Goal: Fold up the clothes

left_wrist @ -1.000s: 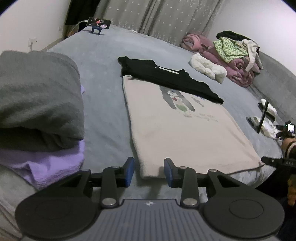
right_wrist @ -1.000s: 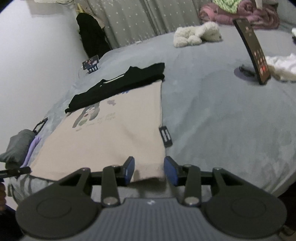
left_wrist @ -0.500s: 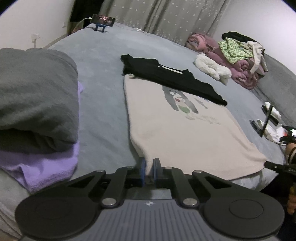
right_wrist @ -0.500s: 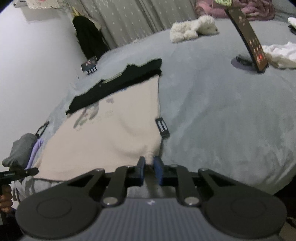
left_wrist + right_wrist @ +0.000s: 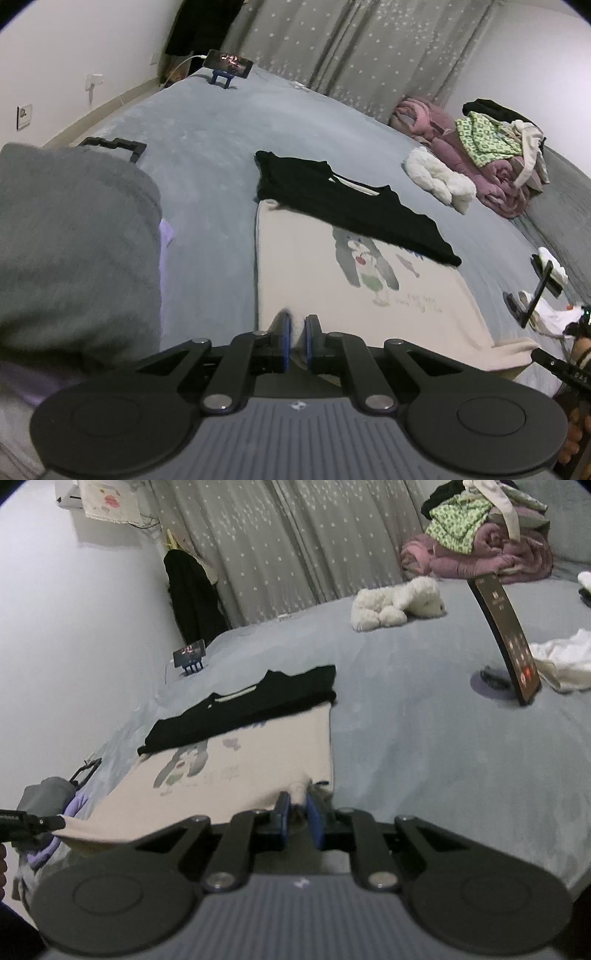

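Since a second ago: both clamped shut. Left hand-held gripper (image 5: pixel 296 334) now pinching near left hem corner of cream T-shirt (image 5: pixel 388 295) on bed (image 5: pixel 207 147); right hand-held gripper (image 5: pixel 298 812) pinching near right corner, hem lifted. Print lettering too blurred to read.

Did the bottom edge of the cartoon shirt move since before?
Yes. The beige cartoon shirt's near hem has lifted off the gray bed, pinched by the left gripper and right gripper.
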### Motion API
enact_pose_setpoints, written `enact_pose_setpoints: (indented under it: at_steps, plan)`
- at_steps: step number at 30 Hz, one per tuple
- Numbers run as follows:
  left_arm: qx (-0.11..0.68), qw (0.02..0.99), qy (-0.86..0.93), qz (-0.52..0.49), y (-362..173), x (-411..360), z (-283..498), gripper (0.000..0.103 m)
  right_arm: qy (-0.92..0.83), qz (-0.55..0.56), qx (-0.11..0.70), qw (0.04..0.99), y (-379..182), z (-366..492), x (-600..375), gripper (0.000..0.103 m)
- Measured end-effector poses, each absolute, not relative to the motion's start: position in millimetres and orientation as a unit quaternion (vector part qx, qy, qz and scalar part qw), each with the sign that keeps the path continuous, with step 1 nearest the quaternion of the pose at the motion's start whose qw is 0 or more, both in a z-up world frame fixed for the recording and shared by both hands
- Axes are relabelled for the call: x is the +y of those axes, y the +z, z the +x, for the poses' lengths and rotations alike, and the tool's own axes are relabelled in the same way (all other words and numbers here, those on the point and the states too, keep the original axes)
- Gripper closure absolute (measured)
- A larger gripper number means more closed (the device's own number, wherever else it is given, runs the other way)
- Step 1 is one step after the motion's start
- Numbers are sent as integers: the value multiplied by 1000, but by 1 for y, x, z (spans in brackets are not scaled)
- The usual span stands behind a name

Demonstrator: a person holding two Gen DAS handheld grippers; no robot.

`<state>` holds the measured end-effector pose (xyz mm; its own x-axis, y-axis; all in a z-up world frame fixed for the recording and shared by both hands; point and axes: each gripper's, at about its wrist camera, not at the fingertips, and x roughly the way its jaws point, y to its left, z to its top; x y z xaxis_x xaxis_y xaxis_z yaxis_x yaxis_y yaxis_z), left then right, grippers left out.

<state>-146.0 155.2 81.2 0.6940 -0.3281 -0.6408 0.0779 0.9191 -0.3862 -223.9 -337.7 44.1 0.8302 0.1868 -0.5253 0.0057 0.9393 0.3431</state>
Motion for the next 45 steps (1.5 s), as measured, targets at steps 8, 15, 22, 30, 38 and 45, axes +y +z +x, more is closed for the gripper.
enact_pose_setpoints:
  at_steps: [8, 15, 22, 30, 38, 45]
  plan:
    - [401, 897, -87, -165, 90, 149, -96, 96, 41, 151, 297, 942, 68, -174, -337, 91]
    - [432, 887, -60, -154, 87, 141, -37, 96, 33, 144, 338, 929, 62, -104, -344, 91]
    - [464, 868, -47, -172, 50, 148, 6, 92, 26, 147, 380, 913, 33, -43, -353, 90]
    - [434, 878, -48, -194, 61, 163, 13, 89, 31, 182, 372, 909, 18, -28, -369, 81]
    - [404, 904, -83, -116, 68, 157, 7, 73, 49, 135, 355, 924, 18, -34, -374, 57]
    - [412, 901, -131, -22, 53, 124, 9, 64, 89, 71, 347, 931, 20, -41, -367, 55]
